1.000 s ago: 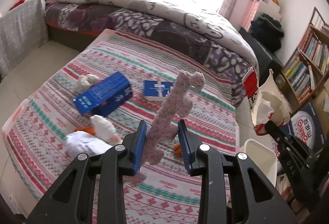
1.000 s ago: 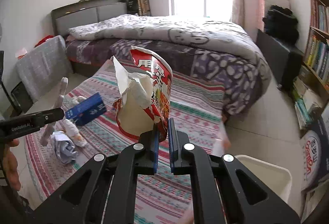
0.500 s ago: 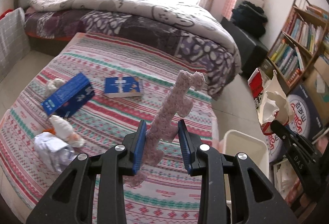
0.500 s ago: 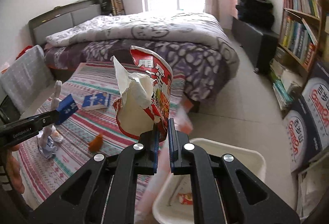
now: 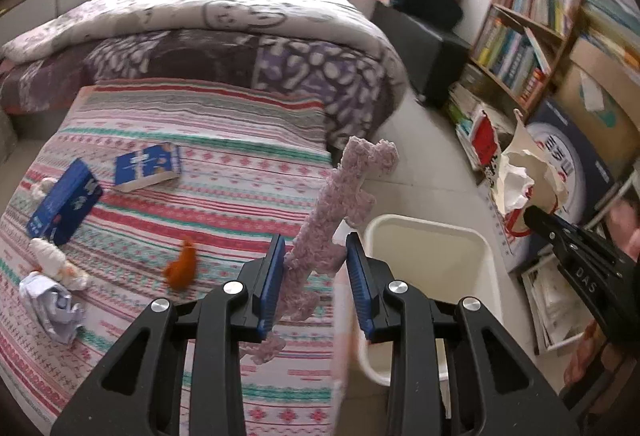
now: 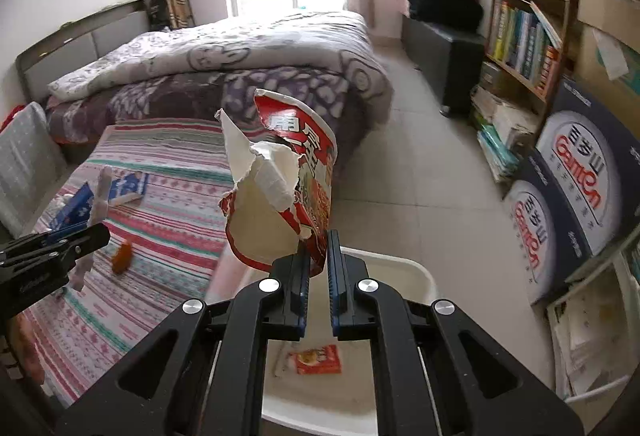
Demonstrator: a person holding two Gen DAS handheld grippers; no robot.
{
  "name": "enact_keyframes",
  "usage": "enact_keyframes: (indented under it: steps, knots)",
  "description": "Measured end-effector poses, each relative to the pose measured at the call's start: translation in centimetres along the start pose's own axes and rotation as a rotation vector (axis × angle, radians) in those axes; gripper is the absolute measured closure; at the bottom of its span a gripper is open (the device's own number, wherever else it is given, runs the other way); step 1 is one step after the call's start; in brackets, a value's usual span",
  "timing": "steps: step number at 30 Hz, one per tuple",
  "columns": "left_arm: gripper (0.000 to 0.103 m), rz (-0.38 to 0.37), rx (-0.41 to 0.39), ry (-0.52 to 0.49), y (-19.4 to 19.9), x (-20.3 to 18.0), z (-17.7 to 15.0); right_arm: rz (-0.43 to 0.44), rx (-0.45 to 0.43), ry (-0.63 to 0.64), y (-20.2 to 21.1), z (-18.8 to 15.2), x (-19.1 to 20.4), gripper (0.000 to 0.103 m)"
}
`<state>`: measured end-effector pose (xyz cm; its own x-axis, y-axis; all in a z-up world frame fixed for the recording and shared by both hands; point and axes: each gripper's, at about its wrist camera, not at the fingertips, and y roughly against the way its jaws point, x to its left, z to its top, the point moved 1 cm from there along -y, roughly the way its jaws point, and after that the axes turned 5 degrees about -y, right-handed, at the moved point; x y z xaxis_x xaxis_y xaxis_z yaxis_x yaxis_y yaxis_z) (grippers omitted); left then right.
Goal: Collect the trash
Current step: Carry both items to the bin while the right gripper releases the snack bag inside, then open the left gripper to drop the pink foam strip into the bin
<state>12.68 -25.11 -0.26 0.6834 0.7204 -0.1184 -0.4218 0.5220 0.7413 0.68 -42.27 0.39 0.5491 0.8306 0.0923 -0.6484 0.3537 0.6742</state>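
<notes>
Now, left gripper: closed on a pink knitted strip, both blue pads pressing its lower part; the strip rises toward 1 o'clock, its lower end hanging below the pads.
Right gripper: nearly closed, pinching the bottom edge of a torn red-and-white paper cup; the cup stands upright above the pads, its white inside facing 9 o'clock.
Bin: white and rectangular, on the tiled floor just under the right gripper; in the left view it sits at 3 o'clock of the left gripper, beside the striped blanket's edge.
Inside the bin: a small red packet lies flat on the bottom.
Striped blanket: fills the left view from 8 to 11 o'clock, spread over a low surface.
Blue box: on the blanket at 9 o'clock of the left view.
Book: blue cover, lying flat at 10 o'clock, just right of the box.
Orange scrap: on the blanket, near the left gripper at 9 o'clock of its tips.
Crumpled paper: at 8 o'clock near the blanket's edge, with a white fluffy lump touching its top.
Bed: patterned quilt, at 11 o'clock of the right view.
Bookshelf: at 2 o'clock, full of books.
Person: a hand shows behind the right gripper, blurred.
</notes>
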Motion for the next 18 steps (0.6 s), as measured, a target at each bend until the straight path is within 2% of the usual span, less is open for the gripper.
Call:
enact_keyframes:
  steps: [3,5,6,8,18]
  knots:
    - [0.071,-0.019,0.003,-0.031,-0.3,-1.9,0.0,-0.007,0.013,-0.026,0.1,-0.3,-1.6,0.093]
    - [0.071,-0.032,0.009,-0.05,-0.7,-3.1,0.0,-0.021,0.007,-0.055,0.5,-0.2,-2.8,0.085]
    - [0.07,-0.037,0.012,-0.058,-0.8,-3.6,-0.1,-0.026,0.002,-0.07,0.6,-0.2,-3.3,0.077]
    - [0.07,-0.047,0.02,-0.078,-1.1,-4.8,-0.3,-0.04,-0.01,-0.102,1.0,-0.1,-4.3,0.073]
    - [0.07,-0.095,0.057,-0.163,-2.4,-9.7,-1.5,-0.074,-0.044,-0.191,2.2,0.1,-8.2,0.068]
